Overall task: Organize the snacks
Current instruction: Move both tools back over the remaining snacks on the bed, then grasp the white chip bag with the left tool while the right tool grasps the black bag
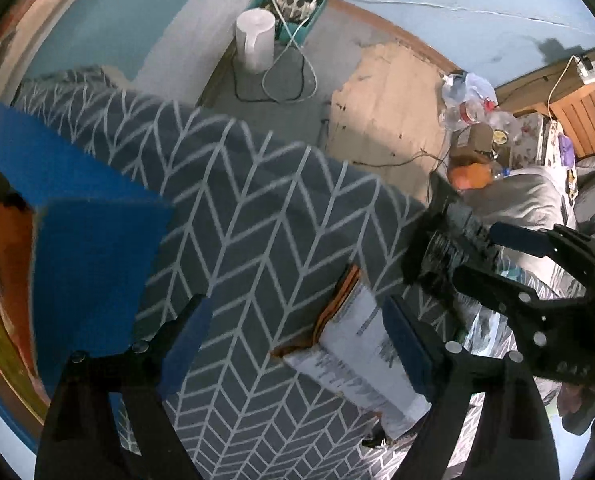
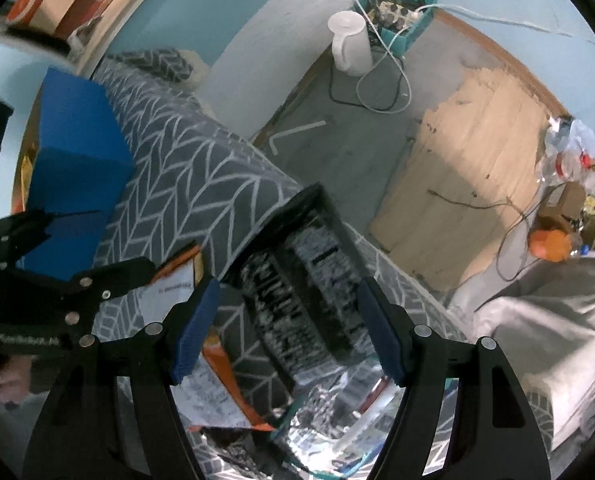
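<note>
A white and orange snack bag (image 1: pixel 361 356) lies on the grey herringbone cloth (image 1: pixel 249 216), just inside the right finger of my open left gripper (image 1: pixel 297 348). It also shows in the right wrist view (image 2: pixel 213 380). A black snack packet (image 2: pixel 301 280) with white print lies between the fingers of my open right gripper (image 2: pixel 285 332); whether the pads touch it is unclear. In the left wrist view the right gripper (image 1: pixel 509 256) reaches in from the right at that black packet (image 1: pixel 449 236). A silver foil bag (image 2: pixel 337 420) lies under it. A blue box (image 1: pixel 77 216) stands at the left.
Past the cloth's edge the floor holds a white kettle (image 2: pixel 349 44), cables, a teal basket (image 2: pixel 401 20) and flat cardboard (image 2: pixel 465 168). Bottles and an orange object (image 2: pixel 549 244) sit at the right by grey bedding (image 2: pixel 545 312). The left gripper (image 2: pixel 49 280) shows at the left.
</note>
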`<act>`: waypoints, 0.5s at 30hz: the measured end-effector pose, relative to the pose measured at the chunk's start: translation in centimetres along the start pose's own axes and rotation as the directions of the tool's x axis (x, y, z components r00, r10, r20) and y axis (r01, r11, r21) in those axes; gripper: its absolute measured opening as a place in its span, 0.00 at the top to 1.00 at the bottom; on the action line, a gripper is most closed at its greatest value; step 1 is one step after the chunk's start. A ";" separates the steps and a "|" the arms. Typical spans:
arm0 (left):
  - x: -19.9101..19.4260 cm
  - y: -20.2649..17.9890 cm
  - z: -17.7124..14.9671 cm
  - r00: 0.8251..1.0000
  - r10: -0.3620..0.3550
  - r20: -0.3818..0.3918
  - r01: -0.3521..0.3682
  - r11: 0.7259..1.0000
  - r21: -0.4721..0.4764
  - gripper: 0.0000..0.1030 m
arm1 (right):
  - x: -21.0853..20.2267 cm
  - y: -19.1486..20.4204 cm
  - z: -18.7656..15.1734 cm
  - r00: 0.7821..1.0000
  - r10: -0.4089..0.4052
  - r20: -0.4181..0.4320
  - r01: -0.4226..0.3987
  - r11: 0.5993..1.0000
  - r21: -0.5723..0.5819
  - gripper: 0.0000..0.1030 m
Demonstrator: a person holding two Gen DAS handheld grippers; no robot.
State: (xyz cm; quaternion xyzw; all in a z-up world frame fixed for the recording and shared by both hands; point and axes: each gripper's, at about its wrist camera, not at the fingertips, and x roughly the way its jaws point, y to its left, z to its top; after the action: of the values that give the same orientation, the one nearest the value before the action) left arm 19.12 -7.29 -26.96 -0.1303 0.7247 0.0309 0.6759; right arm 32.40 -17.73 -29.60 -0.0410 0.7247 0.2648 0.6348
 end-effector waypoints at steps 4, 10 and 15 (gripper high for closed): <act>0.3 1.1 -1.2 1.000 -0.021 -0.021 0.020 0.999 -0.041 0.14 | 0.5 1.7 -0.9 0.999 -0.051 -0.008 0.051 0.998 -0.036 0.30; 1.1 2.7 -2.8 0.997 -0.044 -0.058 0.040 0.996 -0.079 0.14 | 1.7 3.3 -1.5 0.992 -0.122 -0.017 0.120 0.990 -0.080 0.26; 0.7 3.6 -3.6 0.997 -0.059 -0.052 0.054 0.995 -0.090 0.14 | 1.9 3.4 -1.6 0.995 -0.096 -0.033 0.094 0.994 -0.051 0.26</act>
State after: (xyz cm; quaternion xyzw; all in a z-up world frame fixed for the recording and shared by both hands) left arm 14.75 -4.74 -27.78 -0.1812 0.7368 0.0402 0.6502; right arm 29.24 -15.01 -30.14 -0.0961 0.7262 0.2514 0.6326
